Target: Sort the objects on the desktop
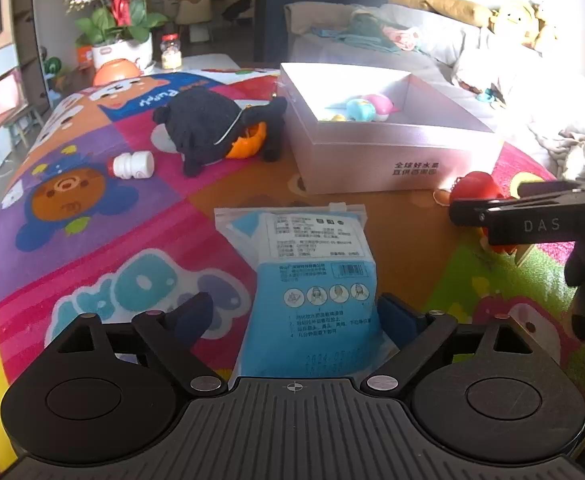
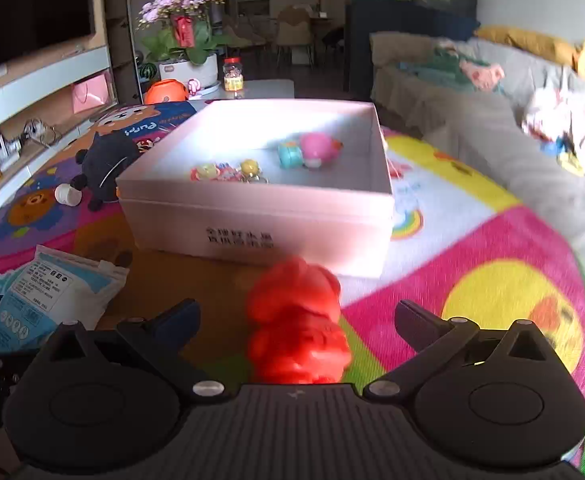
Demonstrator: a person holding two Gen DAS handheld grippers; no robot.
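Observation:
My left gripper [image 1: 292,312] is open, its fingers on either side of a blue and white mask packet [image 1: 312,280] that lies on the colourful mat. My right gripper [image 2: 296,316] is open around a red toy figure [image 2: 296,328] that stands on the mat between its fingers. The right gripper also shows in the left wrist view [image 1: 532,216], with the red toy [image 1: 476,188] behind it. A pink open box [image 2: 252,216] stands just beyond, holding a pink and teal toy [image 2: 312,150] and small trinkets [image 2: 228,172].
A black plush toy [image 1: 216,128] with an orange part and a small white bottle [image 1: 132,165] lie left of the box [image 1: 372,168]. A potted orchid [image 1: 120,32], a jar [image 1: 171,53] and an orange ball [image 2: 166,91] stand at the far end. A sofa is at the right.

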